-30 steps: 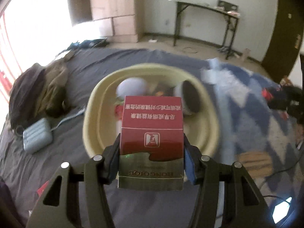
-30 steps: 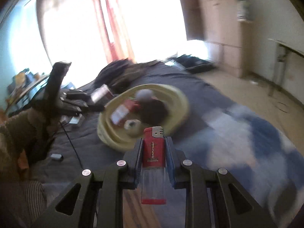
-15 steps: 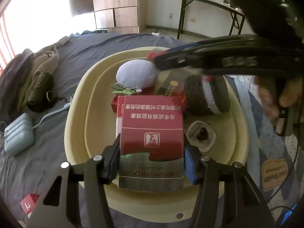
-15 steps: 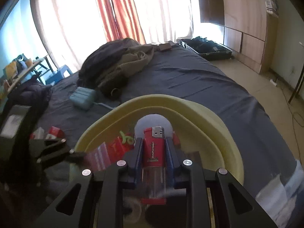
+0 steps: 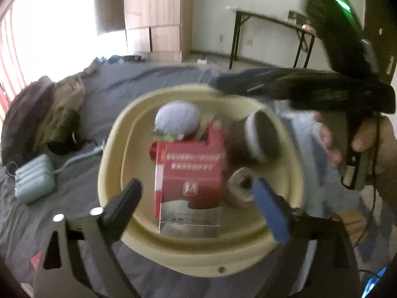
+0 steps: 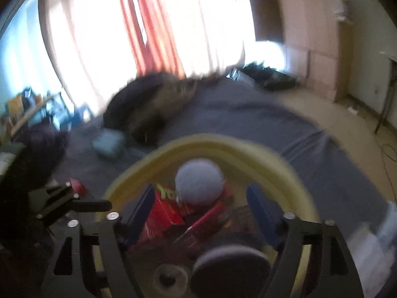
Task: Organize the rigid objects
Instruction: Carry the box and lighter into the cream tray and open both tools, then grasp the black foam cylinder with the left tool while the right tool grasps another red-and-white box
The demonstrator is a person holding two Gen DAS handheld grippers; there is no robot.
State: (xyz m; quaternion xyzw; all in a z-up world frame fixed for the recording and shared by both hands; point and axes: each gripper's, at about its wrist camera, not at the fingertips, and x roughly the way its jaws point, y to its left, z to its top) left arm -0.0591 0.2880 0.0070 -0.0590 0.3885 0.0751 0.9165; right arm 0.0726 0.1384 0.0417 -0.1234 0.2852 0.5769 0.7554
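My left gripper [image 5: 198, 203] hangs over the cream basin [image 5: 111, 164] with its jaws opening wide. The red cigarette box [image 5: 191, 181] lies in the basin between the fingers, and neither pad touches it. My right gripper [image 6: 201, 211] is over the same basin [image 6: 223, 144], its jaws opening too, with nothing held. A slanted red piece [image 6: 208, 217] below it may be the lighter; blur hides detail. From the left wrist view the right gripper [image 5: 310, 87] reaches over the basin's far rim, held by a hand [image 5: 372, 146].
The basin also holds a pale grey ball [image 5: 177, 119], a dark round item with a white band [image 5: 260, 139] and a small ring-shaped thing [image 5: 240, 186]. On the dark bedsheet to the left lie a blue-green power bank [image 5: 34, 178] and a clothes pile [image 5: 49, 114].
Both grippers have gone from shut to wide open. The red box has left the left pads and the lighter has left the right pads, both over the basin.
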